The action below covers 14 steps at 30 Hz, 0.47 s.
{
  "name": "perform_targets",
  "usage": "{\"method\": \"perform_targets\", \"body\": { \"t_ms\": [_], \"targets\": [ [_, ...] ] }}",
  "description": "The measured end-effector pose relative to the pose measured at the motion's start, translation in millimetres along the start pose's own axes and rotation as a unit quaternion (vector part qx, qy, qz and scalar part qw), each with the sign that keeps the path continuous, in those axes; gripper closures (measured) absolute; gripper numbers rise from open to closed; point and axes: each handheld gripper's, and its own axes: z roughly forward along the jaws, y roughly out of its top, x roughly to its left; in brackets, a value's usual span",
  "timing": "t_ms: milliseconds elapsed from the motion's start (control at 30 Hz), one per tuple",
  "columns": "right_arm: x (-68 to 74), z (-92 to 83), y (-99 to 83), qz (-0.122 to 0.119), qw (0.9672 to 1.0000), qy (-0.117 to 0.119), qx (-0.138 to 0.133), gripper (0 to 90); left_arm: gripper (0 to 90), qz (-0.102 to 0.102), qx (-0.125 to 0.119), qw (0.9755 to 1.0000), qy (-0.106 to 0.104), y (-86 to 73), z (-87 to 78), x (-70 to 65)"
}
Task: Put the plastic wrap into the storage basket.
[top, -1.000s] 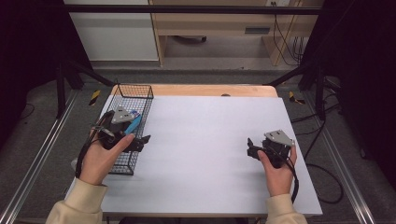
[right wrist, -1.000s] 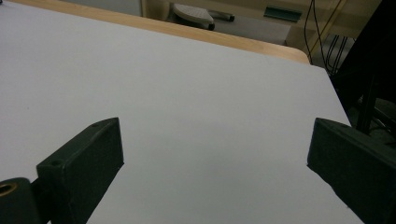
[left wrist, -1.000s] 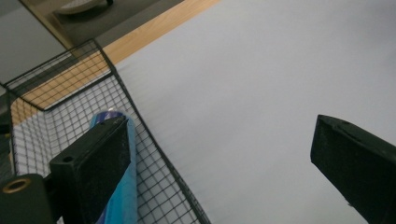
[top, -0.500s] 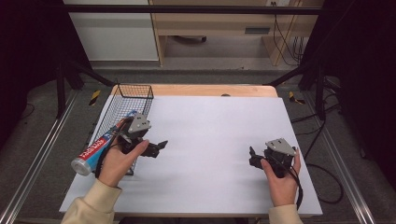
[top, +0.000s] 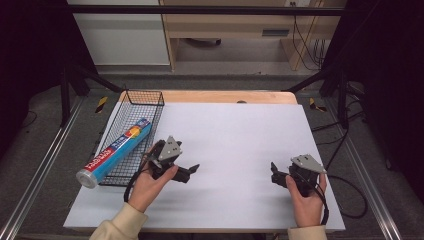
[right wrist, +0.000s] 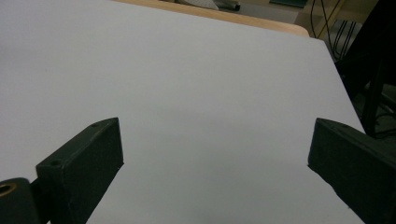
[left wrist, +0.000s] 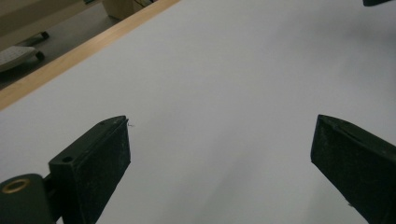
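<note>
Dim room, dark all around the edges, with a pale wooden bench and some cables along the top of the high view. In the middle sits a table with a white sheet top (top: 240,140) and a strip of bare wood showing along its far edge.

At the left side of the frame there's a black wire mesh basket (top: 145,97) standing on the table's left edge. A long blue cardboard roll box with a red and white label (top: 116,151) lies in it on a slant, its near end poking out over the basket's lower-left rim toward the bottom left of the frame.

The left gripper (top: 192,170) sits just right of the basket, lower centre-left of the picture, held in the person's left hand (top: 147,185) and pointing toward the middle of the table. Its jaws are spread wide with nothing between them; the left gripper view just looks over bare white sheet. It's near the box but not touching it.

The right gripper (top: 274,172) is at the lower right, well apart from the left one, in the right hand (top: 306,200), jaws also wide apart and empty over the white top.
</note>
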Motion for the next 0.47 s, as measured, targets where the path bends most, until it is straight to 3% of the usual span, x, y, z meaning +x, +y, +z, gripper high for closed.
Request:
{"method": "perform_targets", "body": {
  "t_ms": [67,167,367,467],
  "targets": [
    [-1.6,0.4,-3.5,0.003,1.0,0.004,0.002,3.7,4.9,0.001,0.003,0.9999,-0.013,-9.1,5.8,-4.2],
    [-3.8,2.6,-9.0,-0.001,1.0,-0.002,0.003,3.9,4.9,0.005,0.004,0.9999,-0.016,-21.4,7.5,-8.8],
    [-4.9,6.9,-13.3,-0.014,0.9999,-0.005,-0.006,3.9,4.8,0.005,0.0,0.9999,-0.012,-35.8,-3.4,-10.9],
    [-5.0,8.0,-14.8,-0.026,0.9996,-0.005,-0.003,4.1,4.8,-0.01,-0.014,0.9998,-0.006,-40.2,-7.7,-8.8]
  ]
}}
